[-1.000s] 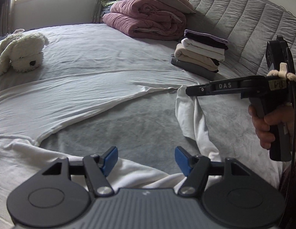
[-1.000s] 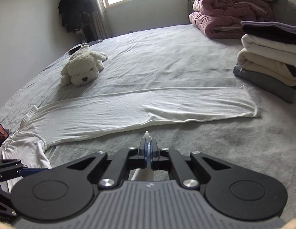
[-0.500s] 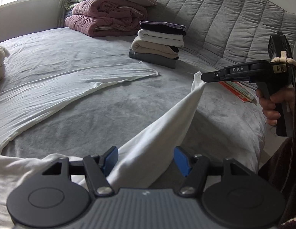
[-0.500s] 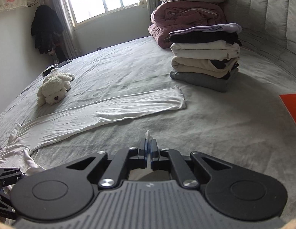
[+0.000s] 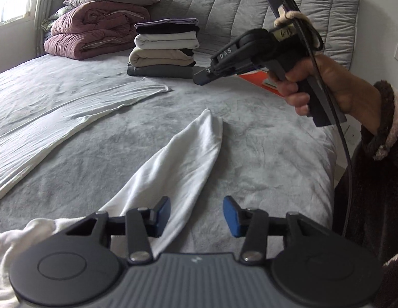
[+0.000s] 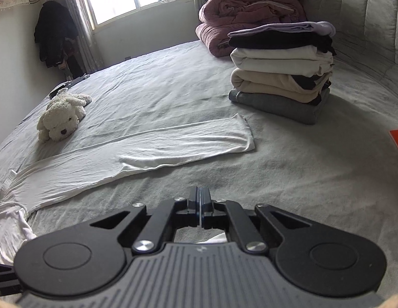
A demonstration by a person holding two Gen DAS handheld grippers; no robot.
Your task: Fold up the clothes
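White garment (image 5: 178, 159): two long parts flat on the grey bed (image 5: 263, 154)
Left gripper (image 5: 196, 213): spread, empty, over the nearer part
Right gripper (image 6: 199, 205): pressed together, empty, raised

Garment (image 6: 127, 159) spread flat across bed (image 6: 314, 179) middle. Folded stack (image 6: 281, 71) near headboard (image 5: 250, 7), beyond garment's far sleeve end. Rolled quilts (image 6: 245, 15) behind stack. Plush toy (image 6: 61, 119) toward bed's far edge.

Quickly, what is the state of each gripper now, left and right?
Left gripper: open, holding nothing, over the white garment.
Right gripper: shut, nothing visibly held; raised above the bed.
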